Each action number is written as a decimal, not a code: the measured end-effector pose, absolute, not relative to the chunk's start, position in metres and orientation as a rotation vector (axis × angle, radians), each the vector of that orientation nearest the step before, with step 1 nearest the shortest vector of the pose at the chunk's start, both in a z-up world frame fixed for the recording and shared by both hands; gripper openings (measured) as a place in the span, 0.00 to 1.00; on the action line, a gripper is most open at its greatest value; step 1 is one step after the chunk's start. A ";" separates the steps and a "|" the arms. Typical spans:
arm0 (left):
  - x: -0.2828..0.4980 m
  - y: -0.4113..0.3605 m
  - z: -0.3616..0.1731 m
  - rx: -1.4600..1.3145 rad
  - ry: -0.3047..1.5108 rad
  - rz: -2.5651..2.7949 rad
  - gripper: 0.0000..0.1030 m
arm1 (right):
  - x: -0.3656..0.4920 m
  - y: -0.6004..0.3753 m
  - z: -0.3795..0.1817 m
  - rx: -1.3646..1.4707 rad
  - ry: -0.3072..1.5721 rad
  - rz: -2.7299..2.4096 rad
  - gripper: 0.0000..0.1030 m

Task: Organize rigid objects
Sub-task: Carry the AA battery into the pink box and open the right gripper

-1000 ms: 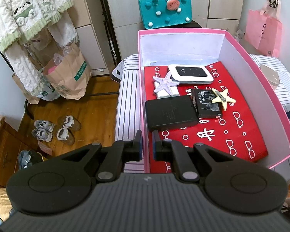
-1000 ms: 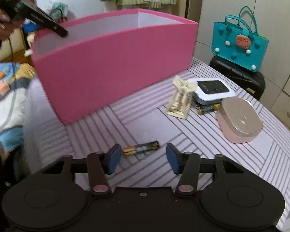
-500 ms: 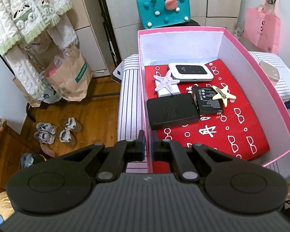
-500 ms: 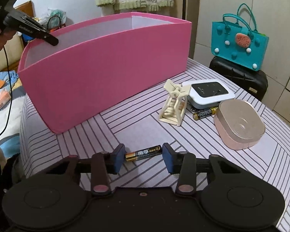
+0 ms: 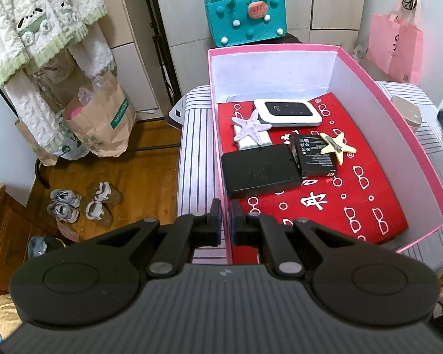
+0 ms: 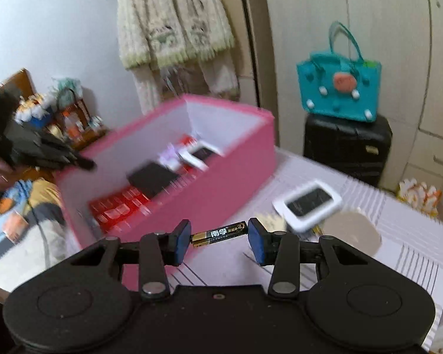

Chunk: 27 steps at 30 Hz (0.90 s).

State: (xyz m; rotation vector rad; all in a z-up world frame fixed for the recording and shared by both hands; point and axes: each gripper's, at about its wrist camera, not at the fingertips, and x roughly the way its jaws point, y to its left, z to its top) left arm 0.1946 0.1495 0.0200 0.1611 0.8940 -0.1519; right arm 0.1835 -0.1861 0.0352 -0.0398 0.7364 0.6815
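1. The left gripper [image 5: 225, 221] is clamped on the near wall of the pink box [image 5: 369, 79].
2. The right gripper [image 6: 218, 237] pinches a black-and-gold battery [image 6: 220, 233] end to end, above the striped bedspread [image 6: 398, 250] beside the box.

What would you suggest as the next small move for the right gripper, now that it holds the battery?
Probably carry it over the pink box and let go above the bare red floor. The right gripper pinches the battery end to end, clear of the bed, while the left gripper clamps the box wall.

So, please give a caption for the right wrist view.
Right claw grips a battery end to end beside the pink box.
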 end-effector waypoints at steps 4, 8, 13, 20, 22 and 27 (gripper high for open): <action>0.194 0.150 0.019 0.160 0.887 -0.166 0.06 | 0.189 -0.163 0.063 0.034 0.753 0.798 0.46; 0.195 0.152 0.018 0.147 0.880 -0.181 0.06 | 0.208 -0.122 0.064 0.066 0.855 0.909 0.46; 0.195 0.156 0.014 0.118 0.873 -0.186 0.06 | 0.239 -0.061 0.043 0.065 1.015 0.902 0.46; 0.197 0.156 0.013 0.126 0.877 -0.198 0.06 | 0.279 -0.022 -0.004 0.156 1.227 0.846 0.46; 0.196 0.155 0.013 0.129 0.877 -0.201 0.06 | 0.287 -0.015 -0.013 0.157 1.274 0.824 0.46; 0.195 0.157 0.013 0.129 0.872 -0.202 0.06 | 0.293 -0.001 -0.026 0.111 1.327 0.768 0.47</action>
